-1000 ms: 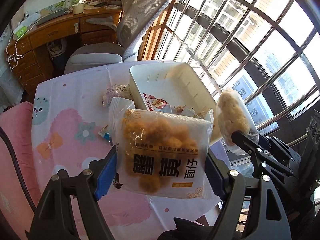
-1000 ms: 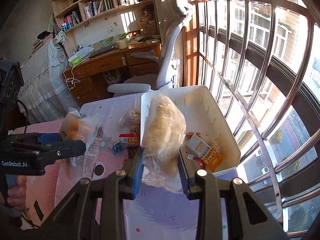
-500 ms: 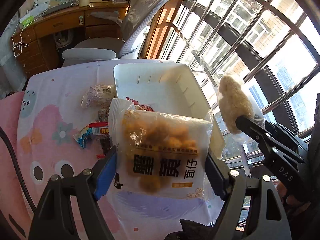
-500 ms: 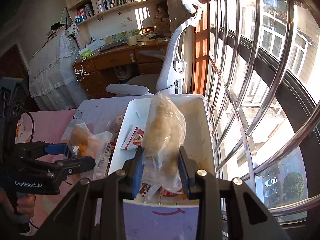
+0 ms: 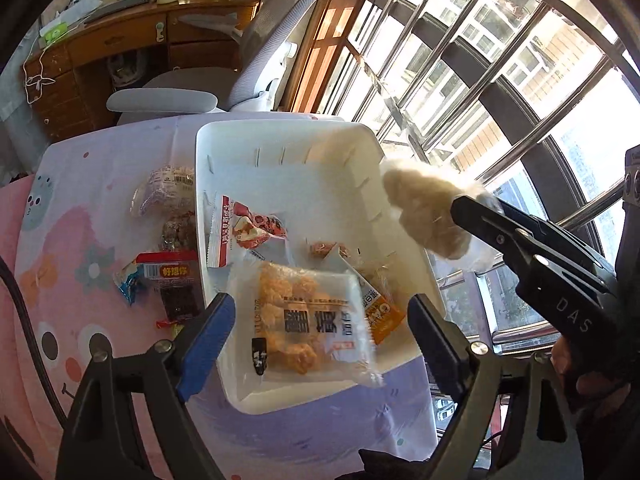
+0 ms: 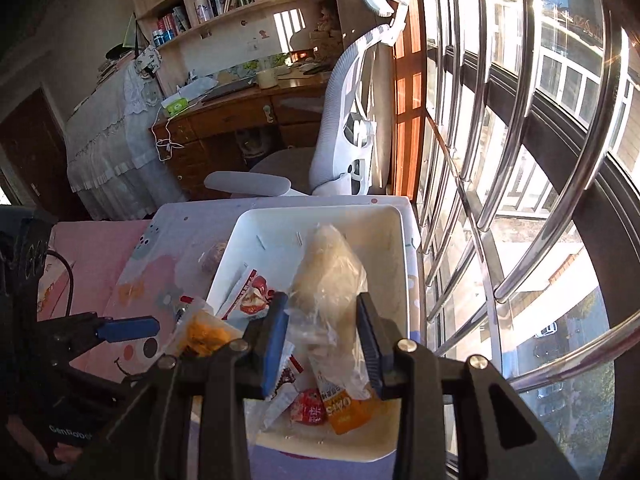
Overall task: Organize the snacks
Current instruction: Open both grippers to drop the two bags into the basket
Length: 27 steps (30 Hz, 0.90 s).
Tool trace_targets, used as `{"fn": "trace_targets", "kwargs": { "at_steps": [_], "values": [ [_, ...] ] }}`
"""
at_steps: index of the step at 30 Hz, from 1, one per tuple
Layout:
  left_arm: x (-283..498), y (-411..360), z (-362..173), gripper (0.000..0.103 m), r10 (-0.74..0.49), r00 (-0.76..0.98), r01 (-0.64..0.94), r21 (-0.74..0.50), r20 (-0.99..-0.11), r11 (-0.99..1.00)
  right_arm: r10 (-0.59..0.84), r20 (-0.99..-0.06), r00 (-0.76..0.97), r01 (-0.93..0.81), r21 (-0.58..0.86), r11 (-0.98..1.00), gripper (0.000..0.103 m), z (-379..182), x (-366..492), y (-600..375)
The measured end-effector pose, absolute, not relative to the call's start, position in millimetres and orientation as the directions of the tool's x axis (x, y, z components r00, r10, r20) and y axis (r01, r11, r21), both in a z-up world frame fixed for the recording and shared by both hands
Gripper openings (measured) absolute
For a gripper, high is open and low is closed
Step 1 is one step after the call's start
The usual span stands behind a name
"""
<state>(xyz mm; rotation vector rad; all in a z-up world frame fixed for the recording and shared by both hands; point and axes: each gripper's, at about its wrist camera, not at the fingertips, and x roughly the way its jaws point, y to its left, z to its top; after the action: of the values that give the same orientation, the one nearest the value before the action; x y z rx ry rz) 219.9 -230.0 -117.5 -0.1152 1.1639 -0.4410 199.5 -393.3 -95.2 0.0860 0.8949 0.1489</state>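
Observation:
A white bin point(image 5: 224, 364) point(image 6: 384, 236) stands on the table by the window and holds several snack packets. My left gripper point(image 5: 318, 320) is open above the bin's near end. The clear bag of orange fried snacks point(image 5: 304, 320) point(image 6: 200, 336) is loose between its jaws and drops toward the bin. My right gripper point(image 6: 322, 340) is shut on a clear bag of pale puffed snack point(image 6: 332, 280) point(image 5: 428, 216) and holds it over the bin's right side.
Loose snacks lie on the pink and purple cloth left of the bin: a red packet point(image 5: 168, 272), a dark packet point(image 5: 180, 300) and a clear wrapped one point(image 5: 168, 188). A grey office chair point(image 5: 188, 96) and a wooden desk point(image 6: 240, 116) stand behind. Window bars point(image 6: 500, 160) run along the right.
My left gripper opened and let go of the orange snack bag, which falls toward the bin. Both grippers moved forward over the bin. The right still holds the pale bag.

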Motion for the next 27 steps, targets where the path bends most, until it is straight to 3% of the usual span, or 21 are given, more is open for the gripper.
{"fn": "trace_targets", "kwargs": {
  "at_steps": [6, 27],
  "values": [
    [217.2, -224.2, -117.9, 0.090, -0.391, 0.321, 0.260, -0.317, -0.863, 0.912, 0.175, -0.794, 0.582, -0.080, 0.158, 0.984, 0.043, -105.7, 203.8, -396.0],
    [169.7, -131.2, -118.1, 0.090, -0.405, 0.343, 0.214, -0.349, -0.848, 0.912, 0.201, -0.849, 0.489, 0.030, 0.246, 0.969, 0.043, -127.8, 171.5, -351.0]
  ]
}}
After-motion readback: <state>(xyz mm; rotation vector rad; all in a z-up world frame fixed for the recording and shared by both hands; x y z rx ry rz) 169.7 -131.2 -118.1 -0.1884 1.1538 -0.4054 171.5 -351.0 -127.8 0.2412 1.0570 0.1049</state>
